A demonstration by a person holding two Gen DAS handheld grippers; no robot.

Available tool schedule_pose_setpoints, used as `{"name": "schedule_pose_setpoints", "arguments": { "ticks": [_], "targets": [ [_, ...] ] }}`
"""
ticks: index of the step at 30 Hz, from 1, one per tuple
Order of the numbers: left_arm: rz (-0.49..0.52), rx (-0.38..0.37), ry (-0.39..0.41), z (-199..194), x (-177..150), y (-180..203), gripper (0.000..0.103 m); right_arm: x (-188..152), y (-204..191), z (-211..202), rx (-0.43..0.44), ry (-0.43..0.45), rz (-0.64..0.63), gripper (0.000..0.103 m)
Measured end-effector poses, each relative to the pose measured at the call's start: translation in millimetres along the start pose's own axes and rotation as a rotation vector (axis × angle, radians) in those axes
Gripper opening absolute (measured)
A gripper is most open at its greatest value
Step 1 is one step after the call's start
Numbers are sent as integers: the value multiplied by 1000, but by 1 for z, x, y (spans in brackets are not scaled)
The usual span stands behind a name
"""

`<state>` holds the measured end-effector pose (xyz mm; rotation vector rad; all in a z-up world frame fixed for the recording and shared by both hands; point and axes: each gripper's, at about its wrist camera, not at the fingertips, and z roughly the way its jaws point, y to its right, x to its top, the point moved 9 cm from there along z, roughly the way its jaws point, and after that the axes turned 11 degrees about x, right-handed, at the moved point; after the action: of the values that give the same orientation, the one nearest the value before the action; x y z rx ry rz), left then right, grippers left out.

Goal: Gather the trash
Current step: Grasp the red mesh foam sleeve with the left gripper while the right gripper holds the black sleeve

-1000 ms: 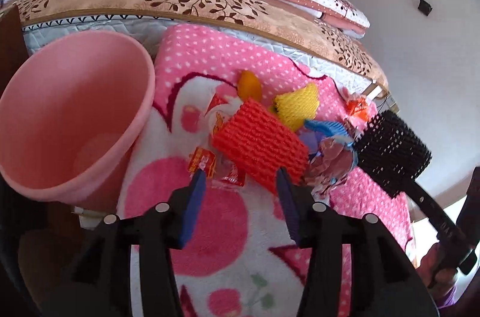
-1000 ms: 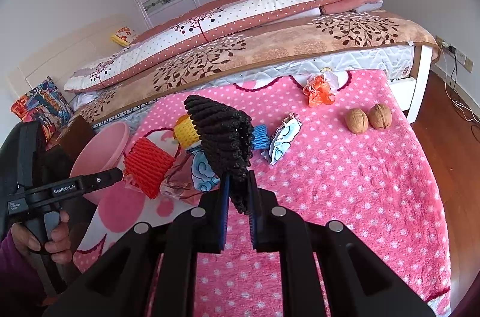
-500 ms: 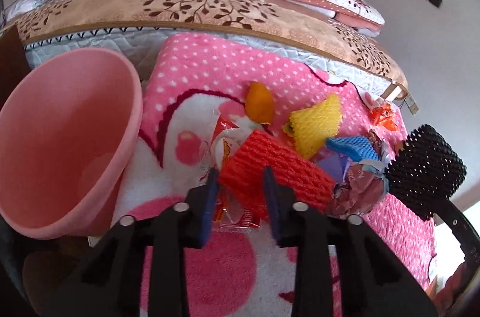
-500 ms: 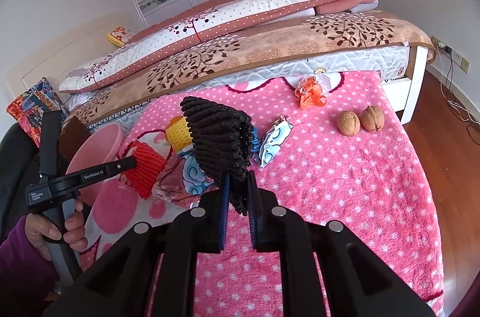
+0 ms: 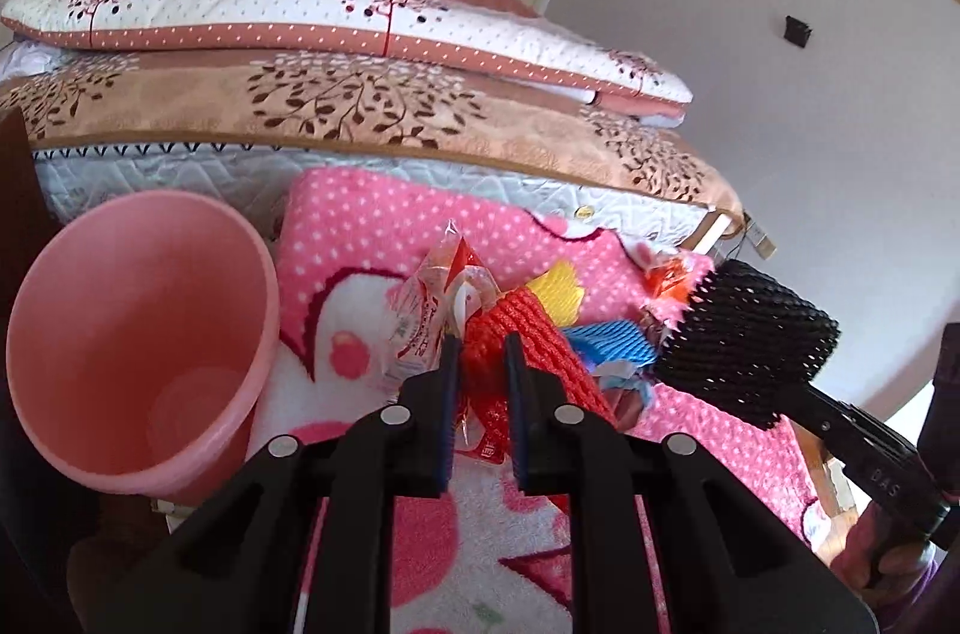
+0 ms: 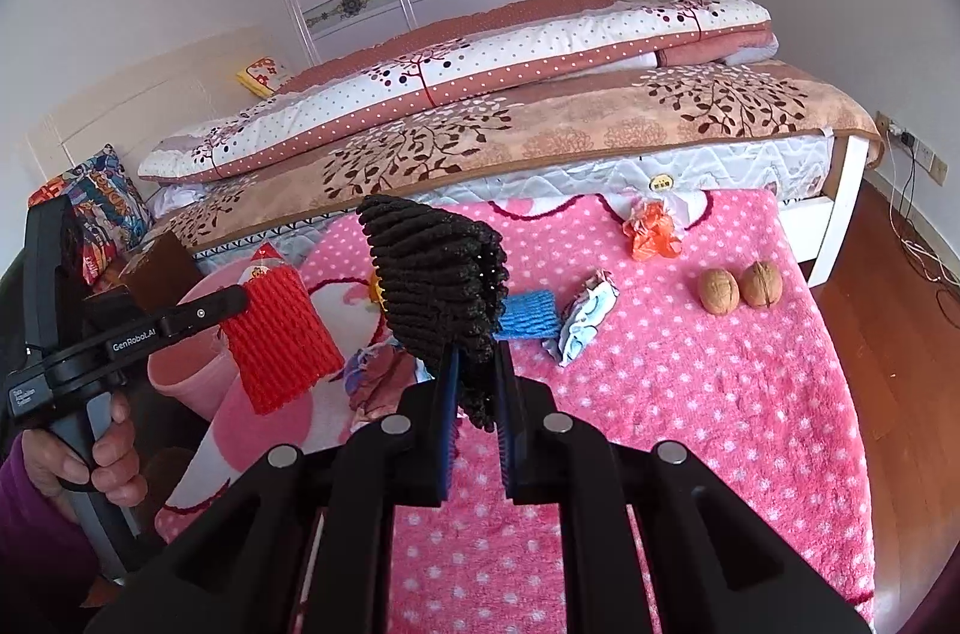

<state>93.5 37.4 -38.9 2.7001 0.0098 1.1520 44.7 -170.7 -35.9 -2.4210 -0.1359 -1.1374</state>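
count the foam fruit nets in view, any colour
4. Red net in the left tongs, which are closing on it; black net in the right tongs; blue net and yellow net on the blanket. More may be hidden.

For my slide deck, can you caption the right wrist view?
Right gripper holds black foam net; left gripper lifts red foam net.
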Motion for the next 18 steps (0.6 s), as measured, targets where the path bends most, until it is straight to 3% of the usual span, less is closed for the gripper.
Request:
{"name": "schedule_pose_setpoints", "arguments": {
  "ticks": [5, 9, 13, 18],
  "targets": [
    [89, -41, -108, 17, -33, 10, 14, 7, -17, 6, 15, 5, -21, 11],
    [131, 12, -182, 32, -60, 0, 30, 0, -23, 9, 16, -10, -19, 11],
    [59, 14, -141, 18, -50, -21, 42, -5, -21, 11, 11, -19, -9, 11],
    [-5, 0, -97, -6, -37, -36, 43, -7, -21, 12, 24, -19, -3, 11]
  ]
}}
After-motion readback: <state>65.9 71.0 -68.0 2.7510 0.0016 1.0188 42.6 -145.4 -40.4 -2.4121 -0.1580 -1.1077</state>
